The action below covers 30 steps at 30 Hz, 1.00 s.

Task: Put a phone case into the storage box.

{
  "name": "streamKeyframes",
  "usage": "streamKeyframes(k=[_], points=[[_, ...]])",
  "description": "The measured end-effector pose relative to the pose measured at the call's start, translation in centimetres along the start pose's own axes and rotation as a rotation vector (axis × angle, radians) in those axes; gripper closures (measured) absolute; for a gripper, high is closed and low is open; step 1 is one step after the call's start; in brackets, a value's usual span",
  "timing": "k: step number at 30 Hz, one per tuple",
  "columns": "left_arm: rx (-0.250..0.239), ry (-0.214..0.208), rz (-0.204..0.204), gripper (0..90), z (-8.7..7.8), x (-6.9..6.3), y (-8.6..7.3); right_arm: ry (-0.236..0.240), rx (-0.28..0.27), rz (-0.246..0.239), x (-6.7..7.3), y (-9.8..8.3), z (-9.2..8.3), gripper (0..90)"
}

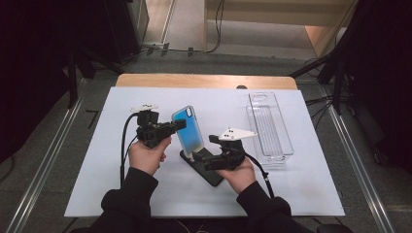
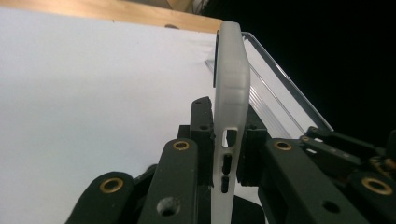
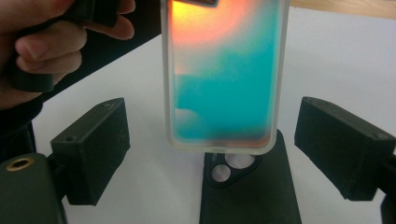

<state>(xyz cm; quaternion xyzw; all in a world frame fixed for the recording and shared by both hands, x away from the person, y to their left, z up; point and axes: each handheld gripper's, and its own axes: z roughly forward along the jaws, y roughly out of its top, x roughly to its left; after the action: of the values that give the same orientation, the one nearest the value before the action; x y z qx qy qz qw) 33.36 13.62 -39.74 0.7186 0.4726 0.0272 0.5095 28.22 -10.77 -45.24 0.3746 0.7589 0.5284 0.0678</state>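
Note:
A translucent phone case (image 1: 189,130) with a blue-green face stands upright on its end above the white mat. My left gripper (image 1: 179,125) is shut on its left edge. In the left gripper view the frosted edge of the case (image 2: 230,84) is pinched between the pads of the left gripper (image 2: 229,135). A black phone case (image 1: 208,170) lies flat beneath it, camera cut-out up (image 3: 247,191). My right gripper (image 1: 200,158) sits over the black case. In the right gripper view the right gripper (image 3: 219,149) is open, with its jaws wide on either side of the coloured case's (image 3: 224,74) lower end and touching nothing.
A clear plastic tray (image 1: 284,145) lies lengthwise at the right of the white mat (image 1: 121,194), also in the left gripper view as the tray (image 2: 280,107). The wooden table edge (image 1: 204,81) runs along the back. The hand (image 3: 42,51) holding the left gripper is close by.

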Motion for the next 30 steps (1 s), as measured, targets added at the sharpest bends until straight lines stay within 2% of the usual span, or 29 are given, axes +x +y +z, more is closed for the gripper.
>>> streamKeyframes(k=[6,8,11,15,20,23,28,30], points=[[-0.033,0.021,0.079,81.3,0.1,-0.8,-0.3,0.017,0.063,-0.025,-0.6,0.7,-0.6,8.2],[-0.045,0.027,0.091,81.3,0.1,-1.0,-0.4,0.008,0.081,-0.033,-0.8,0.9,-0.7,0.0],[-0.059,0.030,0.111,81.3,0.1,-1.3,-0.5,0.016,0.125,-0.045,-1.2,1.3,-0.8,0.0],[-0.070,0.028,0.130,81.2,0.3,-1.6,-0.6,-0.026,0.092,-0.045,-1.5,1.7,-1.4,0.0],[-0.078,0.027,0.173,81.2,0.6,-2.3,-0.9,-0.084,0.064,-0.046,-1.5,2.3,-1.8,0.0],[-0.075,0.018,0.169,81.2,0.8,-2.6,-1.1,-0.079,0.051,-0.046,-1.3,2.5,-1.8,0.0],[-0.068,0.001,0.168,81.2,1.1,-3.2,-1.4,-0.103,0.045,-0.043,-0.9,2.9,-1.4,0.0],[-0.063,-0.016,0.152,81.2,1.2,-3.4,-1.5,-0.101,0.046,-0.044,-0.7,3.0,-1.1,0.0]])
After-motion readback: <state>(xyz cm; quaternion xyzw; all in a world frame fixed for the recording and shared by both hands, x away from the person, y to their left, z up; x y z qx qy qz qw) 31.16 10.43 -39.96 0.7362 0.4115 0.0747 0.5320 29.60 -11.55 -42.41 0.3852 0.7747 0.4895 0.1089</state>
